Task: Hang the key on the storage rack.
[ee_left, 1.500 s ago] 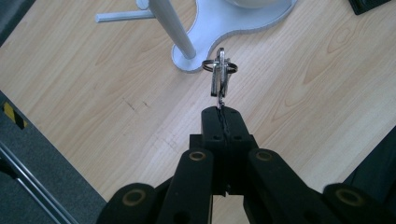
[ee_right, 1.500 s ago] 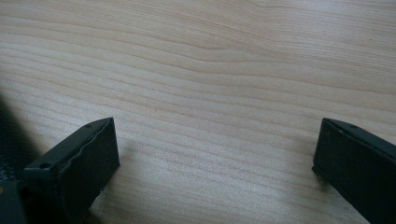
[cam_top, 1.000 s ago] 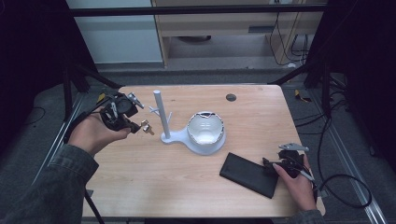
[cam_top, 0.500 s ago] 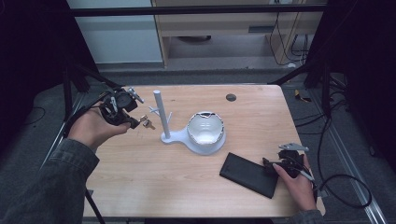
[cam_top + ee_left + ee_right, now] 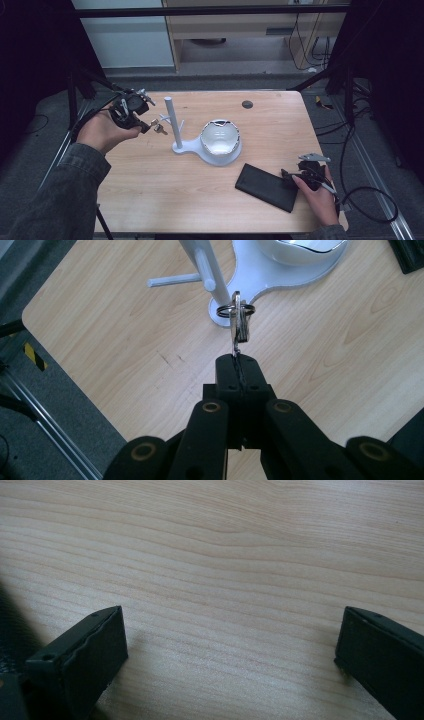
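My left gripper is shut on a bunch of keys and holds it above the table's left side, just left of a white stand. In the left gripper view the keys and their ring stick out past the closed gripper tips, a little short of the white stand's pegs. The stand's base carries a white bowl. Low at the front right, my right gripper is open beside a flat black case. Bare wood lies between its fingers.
The stand's flat base takes up the middle of the wooden table. A small dark round disc is set into the far side. Black frame legs and cables surround the table, and a cable trails off the right gripper.
My left gripper has carried the keys slightly toward the table's far side, staying beside the stand's post. The right hand has not moved.
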The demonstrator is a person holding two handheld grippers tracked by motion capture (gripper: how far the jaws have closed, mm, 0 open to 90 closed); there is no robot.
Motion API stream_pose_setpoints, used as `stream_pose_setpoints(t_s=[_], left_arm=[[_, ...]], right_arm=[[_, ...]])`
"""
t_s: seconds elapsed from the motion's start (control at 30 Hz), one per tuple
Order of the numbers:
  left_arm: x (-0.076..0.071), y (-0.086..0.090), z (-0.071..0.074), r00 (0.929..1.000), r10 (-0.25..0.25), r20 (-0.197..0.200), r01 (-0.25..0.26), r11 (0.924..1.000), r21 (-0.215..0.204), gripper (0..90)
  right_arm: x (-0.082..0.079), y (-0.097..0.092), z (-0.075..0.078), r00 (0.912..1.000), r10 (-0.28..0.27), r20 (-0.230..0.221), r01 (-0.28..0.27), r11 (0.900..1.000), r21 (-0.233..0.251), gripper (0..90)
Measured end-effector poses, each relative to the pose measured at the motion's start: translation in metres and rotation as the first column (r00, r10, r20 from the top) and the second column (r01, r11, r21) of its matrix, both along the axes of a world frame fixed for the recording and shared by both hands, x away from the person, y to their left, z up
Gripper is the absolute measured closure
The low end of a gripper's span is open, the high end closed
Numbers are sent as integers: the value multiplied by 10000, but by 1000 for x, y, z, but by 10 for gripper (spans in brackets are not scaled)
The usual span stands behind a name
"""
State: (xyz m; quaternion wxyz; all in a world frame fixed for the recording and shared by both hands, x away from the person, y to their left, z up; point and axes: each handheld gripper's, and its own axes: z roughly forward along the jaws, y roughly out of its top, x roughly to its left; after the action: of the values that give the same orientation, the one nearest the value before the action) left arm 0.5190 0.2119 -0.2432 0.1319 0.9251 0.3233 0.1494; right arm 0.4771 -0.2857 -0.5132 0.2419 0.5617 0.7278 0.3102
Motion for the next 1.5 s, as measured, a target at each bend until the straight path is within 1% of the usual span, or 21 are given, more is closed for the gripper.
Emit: stream_pose_setpoints(t_s=[0.07,0.23,0.37,0.43,0.63,0.77,0.8,1.1,1.27,1.5], left_arm=[[3,-1,0,10000,18,-31,-18,10000,94,898],[8,-4,-2,10000,66,-42,-65,9999,152,898],[11,-6,-3,9999,129,-56,-128,9995,277,898],[12,-6,-3,9999,124,-63,-122,9995,307,897],[13,-8,-2,9999,111,-55,-109,9994,331,898],[14,-12,-2,9999,105,-11,-105,9989,454,897],[14,-14,-3,9999,101,-6,-101,9983,569,897],[15,-15,-4,9999,115,11,-115,9981,611,897],[18,-13,-5,9997,254,-21,-252,9977,630,897],[20,-16,-6,9997,229,7,-229,9972,712,897]], right_arm=[[0,0,0,10000,-2,0,2,10000,1,3],[0,0,0,10000,-16,6,16,10000,19,4],[0,0,0,10000,-15,-4,15,10000,11,4],[0,0,0,10000,-22,-3,22,10000,59,4],[0,1,0,10000,10,2,-10,10000,3,4],[0,2,0,10000,18,-6,-18,10000,8,4],[0,2,0,10000,26,-4,-26,10000,3,4],[0,2,0,10000,69,-5,-69,10000,-16,4],[0,2,0,10000,75,-4,-75,10000,-6,4],[0,2,0,10000,77,-4,-77,10000,-10,4]])
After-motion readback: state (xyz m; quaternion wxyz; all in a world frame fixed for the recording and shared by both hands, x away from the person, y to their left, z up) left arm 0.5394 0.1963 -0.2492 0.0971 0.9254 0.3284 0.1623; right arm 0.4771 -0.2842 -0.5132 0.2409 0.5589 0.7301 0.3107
